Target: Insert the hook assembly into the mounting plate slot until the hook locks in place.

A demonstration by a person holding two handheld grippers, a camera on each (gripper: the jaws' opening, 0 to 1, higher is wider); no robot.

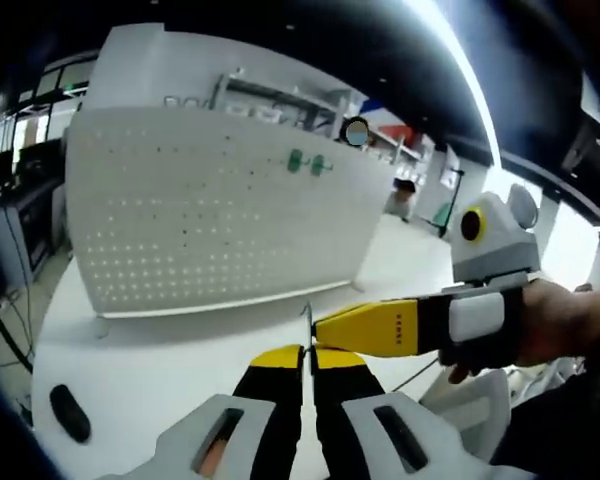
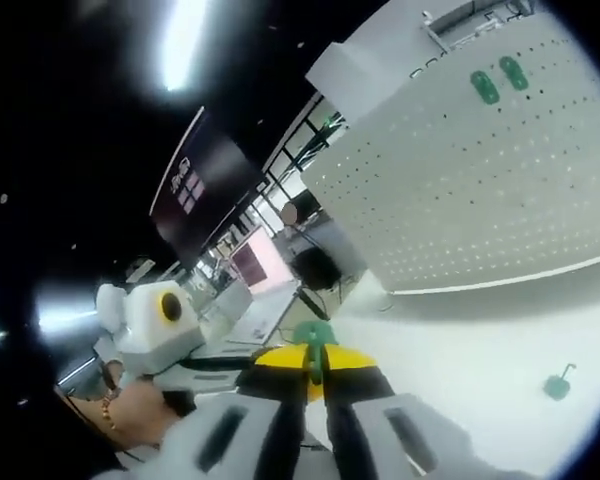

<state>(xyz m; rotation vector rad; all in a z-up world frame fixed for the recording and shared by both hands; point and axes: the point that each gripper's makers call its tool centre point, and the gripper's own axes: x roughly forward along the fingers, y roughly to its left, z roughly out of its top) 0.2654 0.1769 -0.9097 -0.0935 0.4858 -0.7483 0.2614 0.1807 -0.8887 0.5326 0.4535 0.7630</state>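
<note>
Largest first: white pegboard [image 1: 210, 215] stands upright on the white table [image 1: 170, 350], facing both grippers. This reads as the mounting plate. Two green hooks [image 1: 307, 162] already sit side by side near its top edge (also seen in the right gripper view, upper right), so I'd judge part of the job is done. The rest of the board's holes look bare.

Right gripper [image 2: 315, 372]: yellow-tipped jaws pressed together on a green hook assembly [image 2: 315, 335], the green base poking out above the tips. In the left gripper view the same gripper comes in from the right, held by a person's hand [image 1: 565, 320], tips meeting the left gripper's tips, well short of the board.

Left gripper [image 1: 307, 362]: jaws pressed together, with a thin metal wire [image 1: 306, 318] sticking up from between the tips. Probably the wire end of that same hook, but I cannot tell for sure.

One more green hook piece [image 2: 557, 384] lies loose on the table near the board's foot, untouched. A dark oval object [image 1: 70, 412] lies on the table at the lower left (unrelated, I think).

Status call: hook is in hand, held between the two grippers over the table, not yet at the board. Left to do: carry it to a free slot, line up, push in until it locks. Spare piece on the table likely follows.
</note>
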